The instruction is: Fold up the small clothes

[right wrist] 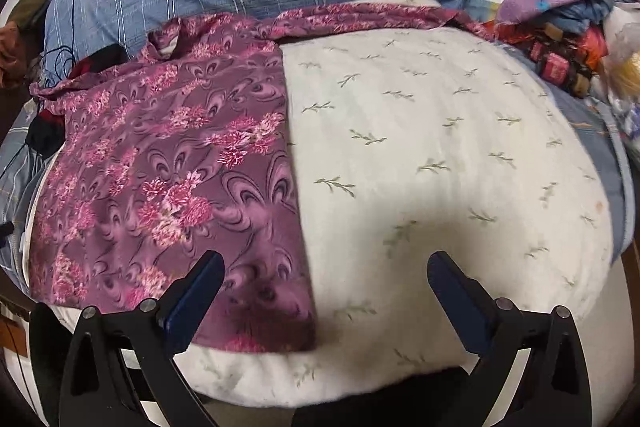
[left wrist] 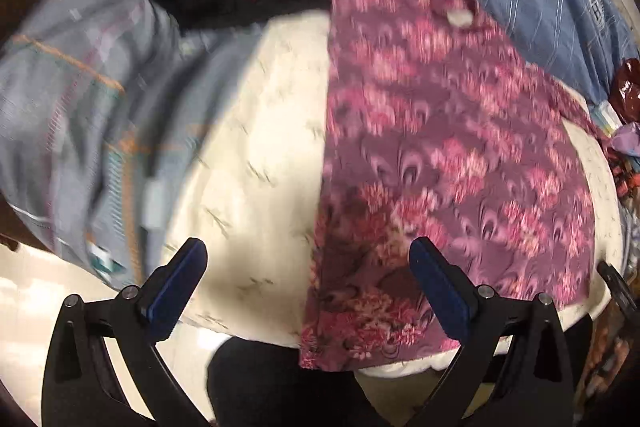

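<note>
On the far left a grey-blue checked cloth [left wrist: 80, 99] lies crumpled in soft folds. Next to it, the left gripper [left wrist: 308, 259] hangs with its jaws wide apart, holding nothing, above the cream blanket [left wrist: 256, 155], which looks fluffy and has small green twigs printed on it. The purple flowered garment [right wrist: 160, 155], thin and smooth, lies flat on this blanket, with a straight folded edge. Right of that edge the right gripper [right wrist: 326, 273] is also spread open and empty, over bare blanket.

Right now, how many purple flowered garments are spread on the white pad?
1: the purple flowered garment lies flat on the white pad's left part. More clothes lie piled around.
</note>
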The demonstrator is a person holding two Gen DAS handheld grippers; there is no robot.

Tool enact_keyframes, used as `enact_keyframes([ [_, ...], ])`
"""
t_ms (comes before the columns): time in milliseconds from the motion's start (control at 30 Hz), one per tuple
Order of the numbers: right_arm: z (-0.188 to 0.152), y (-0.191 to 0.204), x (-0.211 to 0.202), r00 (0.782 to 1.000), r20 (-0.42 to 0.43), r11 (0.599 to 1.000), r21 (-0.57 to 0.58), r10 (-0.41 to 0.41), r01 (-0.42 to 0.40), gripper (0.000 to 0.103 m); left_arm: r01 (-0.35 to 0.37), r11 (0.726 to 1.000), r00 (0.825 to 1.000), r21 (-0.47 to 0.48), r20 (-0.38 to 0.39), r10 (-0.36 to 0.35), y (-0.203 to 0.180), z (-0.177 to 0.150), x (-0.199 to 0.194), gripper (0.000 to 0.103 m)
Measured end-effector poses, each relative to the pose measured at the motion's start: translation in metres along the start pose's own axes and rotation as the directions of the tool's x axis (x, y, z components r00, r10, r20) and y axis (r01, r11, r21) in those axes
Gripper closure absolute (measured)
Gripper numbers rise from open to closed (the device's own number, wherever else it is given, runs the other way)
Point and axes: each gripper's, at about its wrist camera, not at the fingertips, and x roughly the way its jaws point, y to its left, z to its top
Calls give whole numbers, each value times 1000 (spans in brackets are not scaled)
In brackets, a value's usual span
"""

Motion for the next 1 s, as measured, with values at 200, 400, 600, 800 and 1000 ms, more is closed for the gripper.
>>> enact_keyframes([
  [200, 3, 17, 23, 998, -31, 996, -61, 58, -59, 28, 146, 989, 982, -39, -116, -150, -7, -21, 31, 1],
  [400, -5, 40, 16, 994, -15, 973, -204, 108, -109, 97, 177, 984, 981, 31, -93, -173, -28, -34, 17, 87],
  [600, -3, 12, -26, 964, 25, 961, -97, 263, -260, 99, 255, 966, 959, -40, -115, -258, -15, -43, -6, 99],
  [800, -30, 1, -17, 962, -83, 962, -64, 261, -267, 98, 169, 984, 964, -59, -197, -178, 1, -65, 7, 97],
  [1000, -6, -4, -6, 956, -101, 960, -20, 276, -279, 90, 163, 986, 986, 48, -42, -161, 1, -39, -48, 84],
])
